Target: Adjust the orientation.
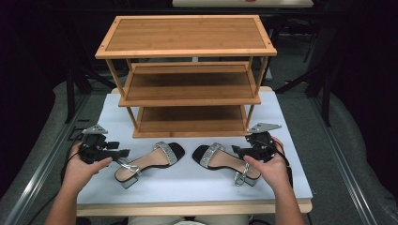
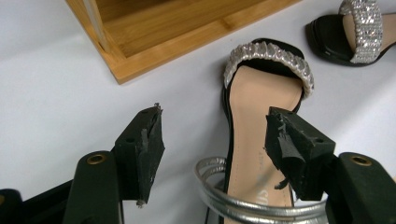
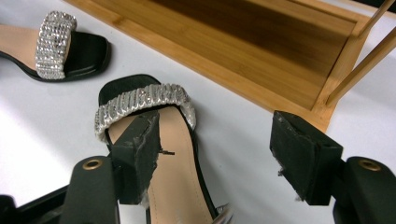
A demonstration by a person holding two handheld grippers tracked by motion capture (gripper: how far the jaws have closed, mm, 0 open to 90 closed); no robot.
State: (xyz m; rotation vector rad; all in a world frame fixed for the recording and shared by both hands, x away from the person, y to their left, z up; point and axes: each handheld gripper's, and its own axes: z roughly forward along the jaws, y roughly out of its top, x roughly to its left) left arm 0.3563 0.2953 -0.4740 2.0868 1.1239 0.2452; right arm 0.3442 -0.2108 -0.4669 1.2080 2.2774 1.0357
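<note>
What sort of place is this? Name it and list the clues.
Likely a recording lab or test workspace, not a home: a white-topped table stands in a dark room, bearing a bare wooden shoe rack and two sandals, with handheld grippers at work.

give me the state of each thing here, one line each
left black sandal with silver strap: flat on the white table top, toe toward the rack, not gripped
right black sandal with silver strap: flat on the table top, toe toward the rack, not gripped
three-tier bamboo shoe rack: upright, all shelves bare
left gripper: open, jaws over the left sandal's heel end
right gripper: open, over the right sandal's insole
</note>
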